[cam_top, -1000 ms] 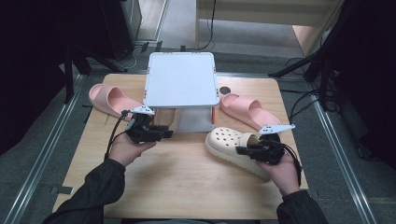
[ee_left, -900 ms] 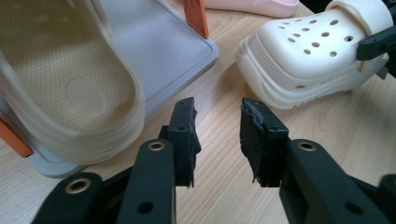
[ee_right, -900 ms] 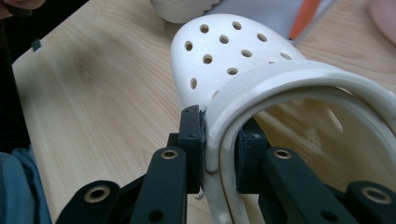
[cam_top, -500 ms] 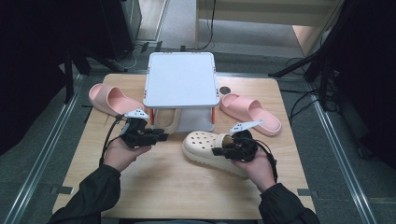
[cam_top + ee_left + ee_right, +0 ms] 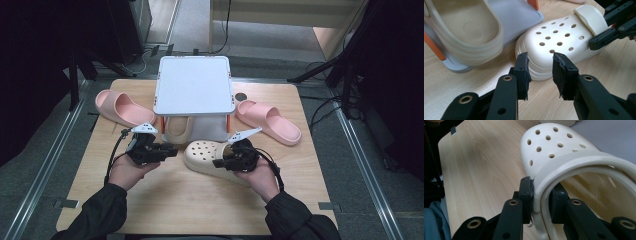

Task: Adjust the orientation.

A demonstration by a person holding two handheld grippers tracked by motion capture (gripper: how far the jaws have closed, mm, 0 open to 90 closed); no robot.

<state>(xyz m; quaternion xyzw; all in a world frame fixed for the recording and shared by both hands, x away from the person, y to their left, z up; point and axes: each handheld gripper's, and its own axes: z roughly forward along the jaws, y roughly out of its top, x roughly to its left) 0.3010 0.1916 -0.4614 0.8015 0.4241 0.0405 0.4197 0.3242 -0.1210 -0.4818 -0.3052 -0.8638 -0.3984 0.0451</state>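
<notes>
Even overhead light falls on the wooden table (image 5: 150, 200), while the floor around it sinks into near black at both sides of the high view. The white tray top (image 5: 195, 85) is bright but not blown out. Shadows are soft and short. In the left gripper view the near black pads (image 5: 564, 72) look slightly soft; the cream clog (image 5: 559, 40) stays sharp.

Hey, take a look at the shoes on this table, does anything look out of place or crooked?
One thing: the cream clog lies slanted on the table in front of the small rack, gripped at its heel rim by the right gripper, while its mate sits under the rack. The two pink slides lie apart, angled on either side.
</notes>
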